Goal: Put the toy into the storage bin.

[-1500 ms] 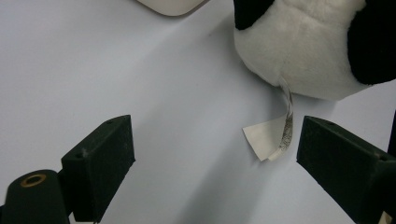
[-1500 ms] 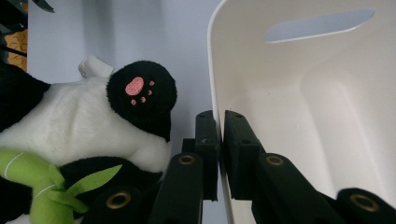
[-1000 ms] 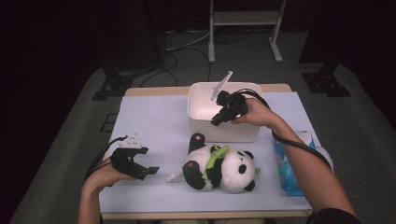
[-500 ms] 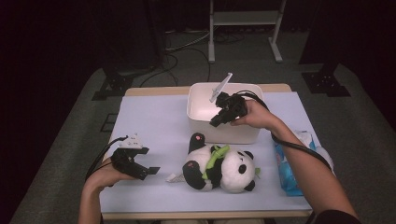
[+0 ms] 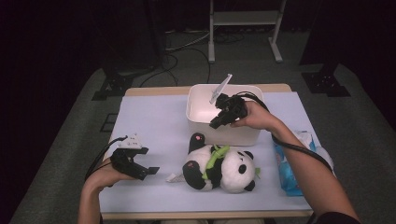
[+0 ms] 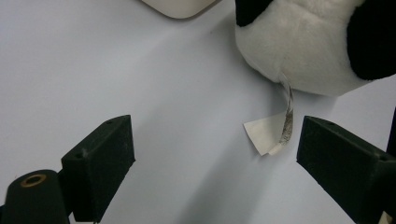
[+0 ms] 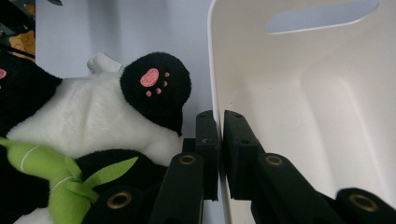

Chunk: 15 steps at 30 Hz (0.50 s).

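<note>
1. Nothing has moved since the earlier frames: both my hands sit where they were, and the toy and the bin lie as before.
2. High view: I have the right gripper (image 5: 219, 122) clamped on the near wall of the white bin (image 5: 243, 135), which stands at the far middle of the table (image 5: 154, 116). My guess is that this grip steadies the bin so it can take the toy. The panda (image 5: 219, 167) lies on its side just in front of the bin. My left gripper (image 5: 145, 171) rests low on the table, left of the panda, jaws apart and empty. A blue packet (image 5: 287, 170) lies at the right edge.
3. Left gripper view: between the spread jaws I see the panda's paper tag (image 6: 268, 134) flat on the table, hanging by its ribbon. The print on it is too small to read.
4. Right gripper view: the jaws pinch the bin's thin rim, one pad inside, one outside. The panda's black paw (image 7: 156, 88) with pink pads lies just beside. I see no brand or writing.
</note>
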Available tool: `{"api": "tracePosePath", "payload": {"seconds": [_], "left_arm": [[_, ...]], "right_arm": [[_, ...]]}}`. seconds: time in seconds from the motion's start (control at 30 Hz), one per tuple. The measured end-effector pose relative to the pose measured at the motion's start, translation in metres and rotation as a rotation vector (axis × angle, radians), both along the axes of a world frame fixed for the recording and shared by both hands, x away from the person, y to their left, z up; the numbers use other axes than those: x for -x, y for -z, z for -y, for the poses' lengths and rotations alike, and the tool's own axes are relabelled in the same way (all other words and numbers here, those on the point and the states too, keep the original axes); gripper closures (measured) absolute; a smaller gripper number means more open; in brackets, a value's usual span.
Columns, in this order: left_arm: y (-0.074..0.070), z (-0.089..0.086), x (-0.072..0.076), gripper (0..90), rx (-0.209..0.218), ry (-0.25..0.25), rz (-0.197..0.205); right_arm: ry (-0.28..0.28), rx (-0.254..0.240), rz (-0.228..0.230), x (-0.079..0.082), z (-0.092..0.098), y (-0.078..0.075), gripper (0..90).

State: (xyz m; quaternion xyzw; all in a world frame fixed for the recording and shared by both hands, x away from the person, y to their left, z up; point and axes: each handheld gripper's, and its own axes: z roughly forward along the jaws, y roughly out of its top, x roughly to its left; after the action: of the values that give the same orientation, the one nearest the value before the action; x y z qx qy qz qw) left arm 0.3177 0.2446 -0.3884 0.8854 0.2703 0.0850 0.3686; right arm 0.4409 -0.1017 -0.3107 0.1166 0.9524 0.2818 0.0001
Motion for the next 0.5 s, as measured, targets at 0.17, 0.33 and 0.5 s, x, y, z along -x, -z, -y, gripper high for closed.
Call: {"api": "tracePosePath", "payload": {"seconds": [0.17, 0.33, 0.5], "left_arm": [[0.001, -0.001, 0.0, 10.3, 0.006, -0.009, -0.003], [0.003, 0.001, 0.0, 10.3, 0.001, -0.005, -0.009], [0.003, 0.001, -0.001, 10.4, -0.004, 0.001, -0.009]], "right_arm": [[0.007, -0.029, -0.011, 0.0, 0.008, -0.003, 77.8], [0.012, -0.042, 0.003, 0.004, 0.016, -0.009, 71.9], [0.007, -0.065, 0.016, 0.011, 0.025, -0.016, 69.7]]}}
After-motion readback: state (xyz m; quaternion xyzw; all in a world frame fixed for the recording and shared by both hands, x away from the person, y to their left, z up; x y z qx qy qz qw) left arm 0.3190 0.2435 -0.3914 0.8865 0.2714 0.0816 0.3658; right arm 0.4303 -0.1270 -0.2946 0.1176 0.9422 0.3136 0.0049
